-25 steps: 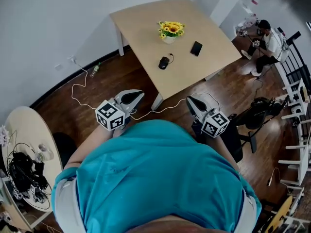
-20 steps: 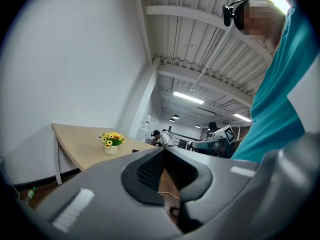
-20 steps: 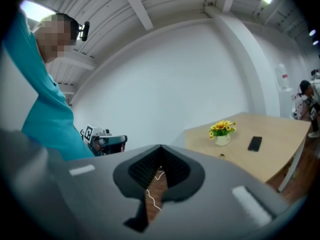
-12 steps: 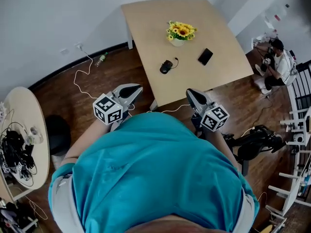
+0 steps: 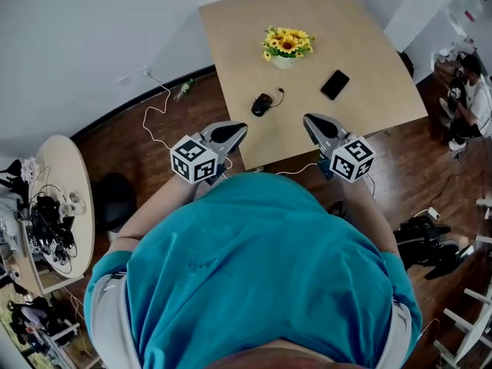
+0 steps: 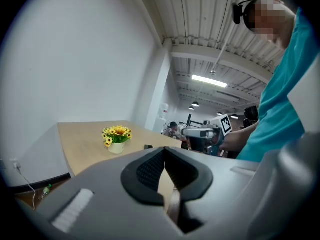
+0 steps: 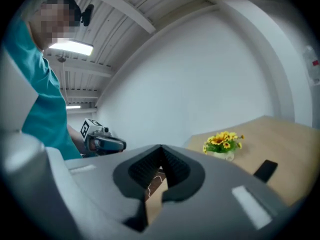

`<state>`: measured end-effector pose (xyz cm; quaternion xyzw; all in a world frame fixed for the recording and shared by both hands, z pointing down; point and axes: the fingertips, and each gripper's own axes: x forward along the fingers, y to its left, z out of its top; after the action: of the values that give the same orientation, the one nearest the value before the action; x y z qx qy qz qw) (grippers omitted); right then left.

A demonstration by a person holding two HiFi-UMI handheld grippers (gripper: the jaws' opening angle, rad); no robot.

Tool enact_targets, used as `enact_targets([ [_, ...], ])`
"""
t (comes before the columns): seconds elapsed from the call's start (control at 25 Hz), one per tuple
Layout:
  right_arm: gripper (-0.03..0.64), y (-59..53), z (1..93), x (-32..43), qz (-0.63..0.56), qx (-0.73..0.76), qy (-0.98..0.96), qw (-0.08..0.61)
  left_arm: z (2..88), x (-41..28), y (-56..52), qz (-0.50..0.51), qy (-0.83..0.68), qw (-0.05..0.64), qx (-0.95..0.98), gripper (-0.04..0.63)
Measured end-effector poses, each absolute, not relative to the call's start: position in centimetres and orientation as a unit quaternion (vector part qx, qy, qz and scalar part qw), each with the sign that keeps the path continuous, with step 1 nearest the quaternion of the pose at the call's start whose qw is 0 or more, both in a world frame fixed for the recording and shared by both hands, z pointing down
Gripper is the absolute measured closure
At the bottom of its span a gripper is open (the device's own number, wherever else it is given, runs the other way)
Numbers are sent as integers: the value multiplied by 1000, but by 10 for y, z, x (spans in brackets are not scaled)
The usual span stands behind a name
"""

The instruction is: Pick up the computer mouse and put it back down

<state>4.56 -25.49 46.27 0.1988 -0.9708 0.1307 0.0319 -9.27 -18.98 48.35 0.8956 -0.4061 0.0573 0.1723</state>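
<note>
My left claw (image 5: 234, 132) and right claw (image 5: 310, 121), both closed and empty, face the computer mouse (image 5: 261, 104) just ahead, between them.

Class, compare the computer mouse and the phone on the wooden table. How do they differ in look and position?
The mouse is rounded and humped; the phone is a flat rectangle. The mouse has a short cord curling from it; the phone shows none. In the head view the mouse lies below-left of the flowers, the phone below-right. Both are black and lie untouched on the table.
</note>
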Motion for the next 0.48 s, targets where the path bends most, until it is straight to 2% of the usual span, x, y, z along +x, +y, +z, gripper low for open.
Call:
enact_targets([
  [0.2,614,-273,481,52,148,246,-957,37,514,-99,-245,97,-383,192,898,525],
  [0.48,614,-264,497,61,179,319,-929,59,586,-104,-309,191,-354,209,891,354],
])
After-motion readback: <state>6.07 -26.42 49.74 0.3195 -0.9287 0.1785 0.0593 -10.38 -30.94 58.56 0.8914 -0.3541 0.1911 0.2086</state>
